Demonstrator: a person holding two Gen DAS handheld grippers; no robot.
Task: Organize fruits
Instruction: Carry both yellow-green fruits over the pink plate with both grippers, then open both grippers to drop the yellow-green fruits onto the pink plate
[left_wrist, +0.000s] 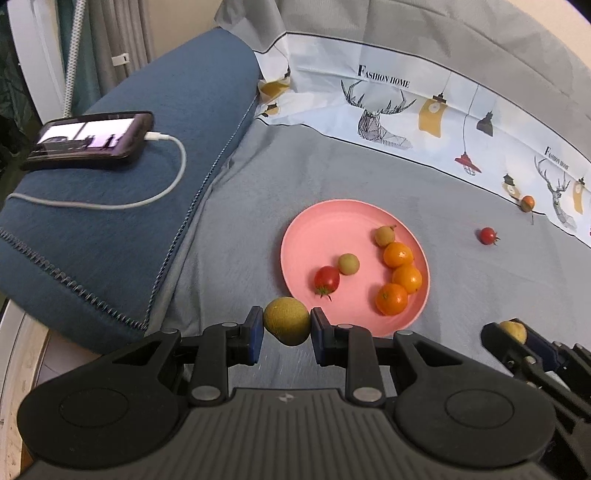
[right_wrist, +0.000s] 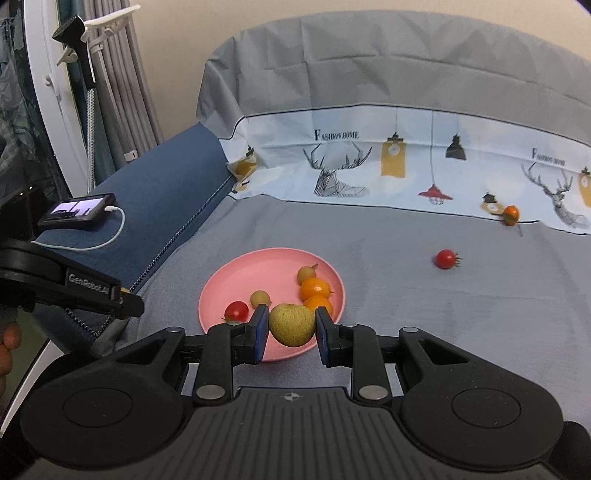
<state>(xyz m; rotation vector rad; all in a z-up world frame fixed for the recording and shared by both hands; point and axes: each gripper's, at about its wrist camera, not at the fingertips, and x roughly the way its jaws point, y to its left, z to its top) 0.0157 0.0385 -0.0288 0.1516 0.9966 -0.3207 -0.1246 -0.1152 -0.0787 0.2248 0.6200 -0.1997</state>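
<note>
A pink plate (left_wrist: 314, 236) (right_wrist: 236, 280) lies on the grey bed sheet. It holds three oranges (left_wrist: 397, 254), two longans (left_wrist: 348, 263) and a cherry tomato (left_wrist: 326, 280). My left gripper (left_wrist: 286, 328) is shut on a yellow-green longan (left_wrist: 287, 320) just before the plate's near-left rim. My right gripper (right_wrist: 291, 328) is shut on another longan (right_wrist: 292, 324) over the plate's near edge; it also shows in the left wrist view (left_wrist: 512, 331). A loose cherry tomato (left_wrist: 487, 235) (right_wrist: 445, 258) and a small orange fruit (left_wrist: 528, 202) (right_wrist: 511, 214) lie on the sheet to the right.
A blue cushion (left_wrist: 147, 206) on the left carries a phone (left_wrist: 92, 138) on a white charging cable (left_wrist: 162, 184). A printed pillowcase (left_wrist: 424, 110) runs along the back. Curtains and a white frame stand at far left.
</note>
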